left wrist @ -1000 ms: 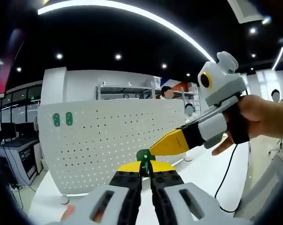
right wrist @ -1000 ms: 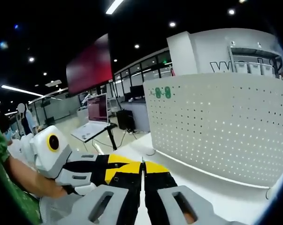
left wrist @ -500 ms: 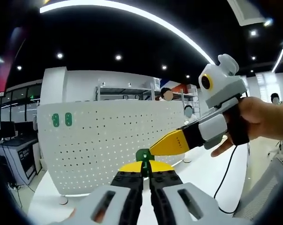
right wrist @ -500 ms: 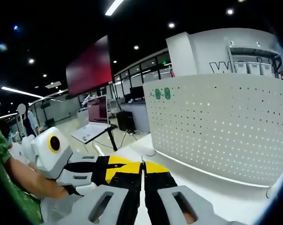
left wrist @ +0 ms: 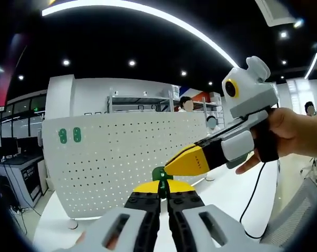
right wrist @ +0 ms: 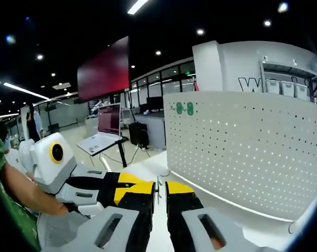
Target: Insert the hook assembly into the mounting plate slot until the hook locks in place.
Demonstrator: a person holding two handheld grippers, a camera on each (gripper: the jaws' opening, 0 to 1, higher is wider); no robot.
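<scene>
The left claw [left wrist: 159, 195] pinches the green hook assembly [left wrist: 159, 174] upright, pegboard mounting plate [left wrist: 121, 157] at 11 o'clock beyond, while the right claw [right wrist: 159, 193], narrowly parted, steadies its tip.

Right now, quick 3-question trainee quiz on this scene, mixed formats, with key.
1. True or false: two green pieces already sit near an upper corner of the perforated white plate.
2. What is clamped at the tips of the left gripper?
A. a green hook
B. a red cable
C. a white screw
3. Fill in: in the left gripper view, the right gripper, held by a hand, comes in from the ___ side, its yellow tips close to the green hook.

Key: 1 true; 2 A; 3 right.
</scene>
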